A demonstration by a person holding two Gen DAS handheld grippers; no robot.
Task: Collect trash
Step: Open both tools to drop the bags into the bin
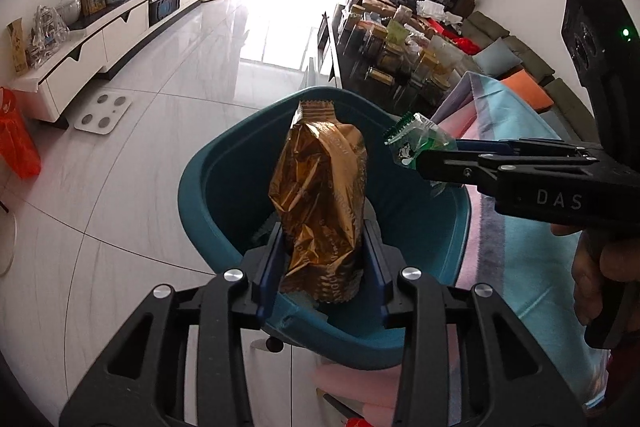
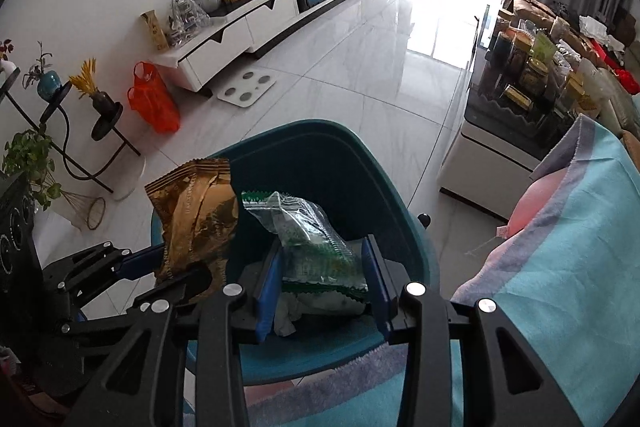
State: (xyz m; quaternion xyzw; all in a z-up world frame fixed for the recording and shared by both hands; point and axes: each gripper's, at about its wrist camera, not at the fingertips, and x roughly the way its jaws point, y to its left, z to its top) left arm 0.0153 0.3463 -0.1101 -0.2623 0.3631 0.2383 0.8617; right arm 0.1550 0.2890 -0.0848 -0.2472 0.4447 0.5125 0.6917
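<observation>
Now, left wrist view:
Left gripper [image 1: 324, 259]: pinches gold wrapper [image 1: 320, 195], upright over teal bin [image 1: 208, 187].
Right gripper [image 1: 424, 163]: pinches green wrapper [image 1: 416, 139] over the bin's far right rim.

Right wrist view:
Right gripper [image 2: 324, 279]: fingers pinch green wrapper [image 2: 308, 235] above bin [image 2: 320, 147].
Left gripper [image 2: 180, 271]: holds gold wrapper [image 2: 196, 215] at the bin's left rim.
Blanket [image 2: 560, 247]: beside bin.

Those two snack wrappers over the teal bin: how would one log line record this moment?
left jaws: hold crinkled gold foil wrapper | right jaws: hold clear green-printed plastic wrapper | both above: teal plastic bin | dropped: not yet
</observation>
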